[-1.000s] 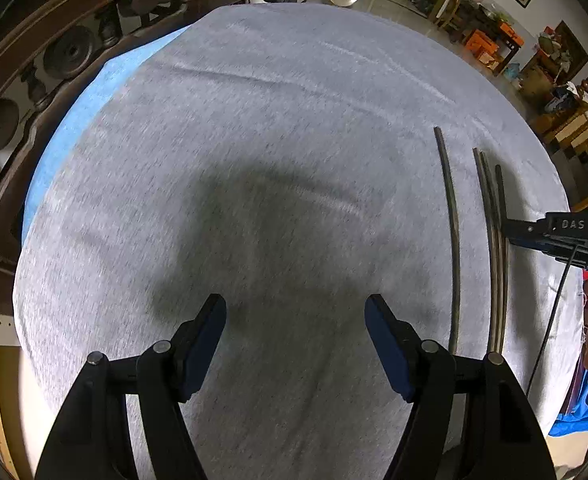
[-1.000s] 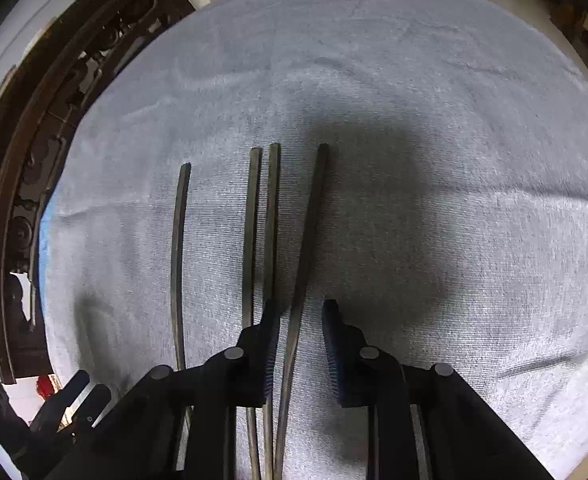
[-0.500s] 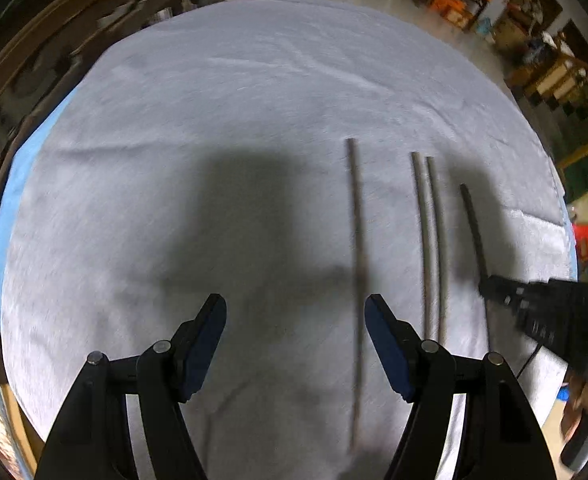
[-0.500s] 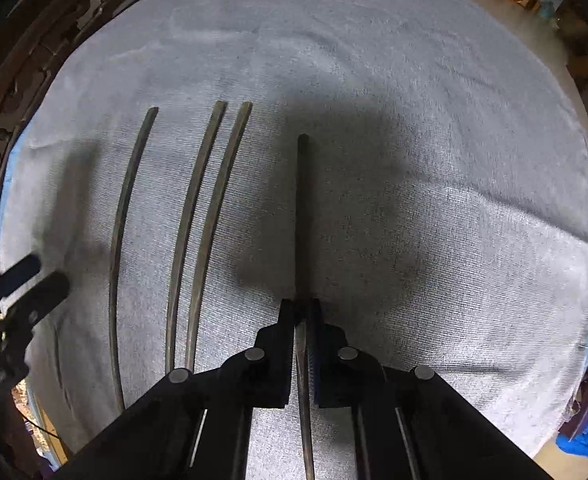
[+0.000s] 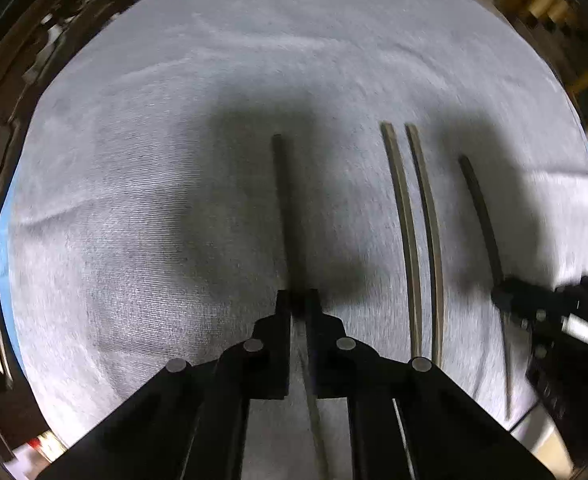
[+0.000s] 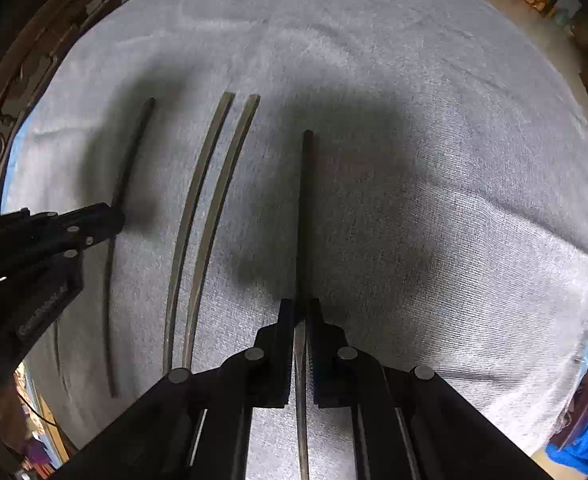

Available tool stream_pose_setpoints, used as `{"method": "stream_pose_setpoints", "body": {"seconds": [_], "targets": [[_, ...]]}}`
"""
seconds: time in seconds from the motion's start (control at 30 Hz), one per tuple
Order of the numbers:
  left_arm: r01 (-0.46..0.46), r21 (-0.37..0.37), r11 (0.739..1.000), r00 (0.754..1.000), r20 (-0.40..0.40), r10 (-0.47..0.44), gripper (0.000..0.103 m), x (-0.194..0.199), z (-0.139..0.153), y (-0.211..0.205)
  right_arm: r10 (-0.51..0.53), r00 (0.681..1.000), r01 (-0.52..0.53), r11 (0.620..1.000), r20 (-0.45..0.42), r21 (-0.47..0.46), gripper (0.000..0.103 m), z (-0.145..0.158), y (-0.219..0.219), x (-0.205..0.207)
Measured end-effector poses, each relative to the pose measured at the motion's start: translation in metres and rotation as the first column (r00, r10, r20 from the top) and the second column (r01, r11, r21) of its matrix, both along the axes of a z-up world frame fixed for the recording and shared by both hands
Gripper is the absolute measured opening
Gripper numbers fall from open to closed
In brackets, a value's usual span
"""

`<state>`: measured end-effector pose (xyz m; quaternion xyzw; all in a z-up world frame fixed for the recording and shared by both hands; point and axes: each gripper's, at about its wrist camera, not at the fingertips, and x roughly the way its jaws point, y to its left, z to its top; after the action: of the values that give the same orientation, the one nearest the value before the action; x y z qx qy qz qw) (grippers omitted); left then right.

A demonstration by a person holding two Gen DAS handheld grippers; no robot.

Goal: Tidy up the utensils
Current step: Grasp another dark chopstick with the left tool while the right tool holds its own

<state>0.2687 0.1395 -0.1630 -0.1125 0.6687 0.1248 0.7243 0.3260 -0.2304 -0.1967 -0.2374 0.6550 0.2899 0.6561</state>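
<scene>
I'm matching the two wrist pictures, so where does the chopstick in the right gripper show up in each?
Left wrist: chopstick far right, outermost of four, running to the right gripper.
Right wrist: centre, upright, between that gripper's closed fingers.
Shared landmark: the paired lighter chopsticks beside it.

Grey cloth point(image 6: 434, 160) covers my work surface; four dark chopsticks point(image 6: 213, 208) lie on it, roughly parallel, middle two close together.
</scene>
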Motion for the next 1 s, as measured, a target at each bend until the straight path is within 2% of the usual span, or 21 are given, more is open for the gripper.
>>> {"method": "stream_pose_setpoints", "body": {"seconds": [0.13, 0.33, 0.47, 0.6, 0.7, 0.8, 1.0], "targets": [[0.082, -0.035, 0.996, 0.995, -0.051, -0.084, 0.006, -0.011, -0.002, 0.001, 0.052, 0.999, -0.052, 0.997, -0.003, -0.056, 0.009, -0.001, 0.002, -0.008], [0.169, -0.036, 0.985, 0.979, -0.109, -0.172, 0.006, -0.032, -0.003, 0.003, 0.094, 0.994, -0.1, 0.988, -0.06, -0.114, 0.009, -0.006, -0.004, -0.013], [0.173, -0.046, 0.984, 0.976, -0.127, -0.178, 0.006, -0.045, -0.003, 0.007, 0.088, 0.993, -0.098, 0.987, -0.082, -0.128, 0.009, -0.009, -0.011, -0.015], [0.133, -0.057, 0.99, 0.984, -0.111, -0.139, 0.006, -0.065, -0.001, 0.017, 0.052, 0.995, -0.062, 0.991, -0.086, -0.116, 0.007, -0.009, -0.034, -0.021], [0.076, -0.083, 0.994, 0.995, -0.058, -0.081, 0.006, -0.086, 0.005, 0.026, 0.005, 0.996, -0.011, 0.997, -0.087, -0.072, 0.007, -0.007, -0.059, -0.028], [0.003, -0.113, 0.994, 1.0, 0.023, 0.0, 0.006, -0.119, 0.018, 0.039, -0.064, 0.995, 0.065, 0.998, -0.076, 0.01, 0.007, 0.004, -0.088, -0.035], [-0.1, -0.159, 0.982, 0.977, 0.169, 0.127, 0.006, -0.184, 0.044, 0.054, -0.187, 0.981, 0.195, 0.955, -0.059, 0.225, 0.007, 0.04, -0.145, -0.059]]}}
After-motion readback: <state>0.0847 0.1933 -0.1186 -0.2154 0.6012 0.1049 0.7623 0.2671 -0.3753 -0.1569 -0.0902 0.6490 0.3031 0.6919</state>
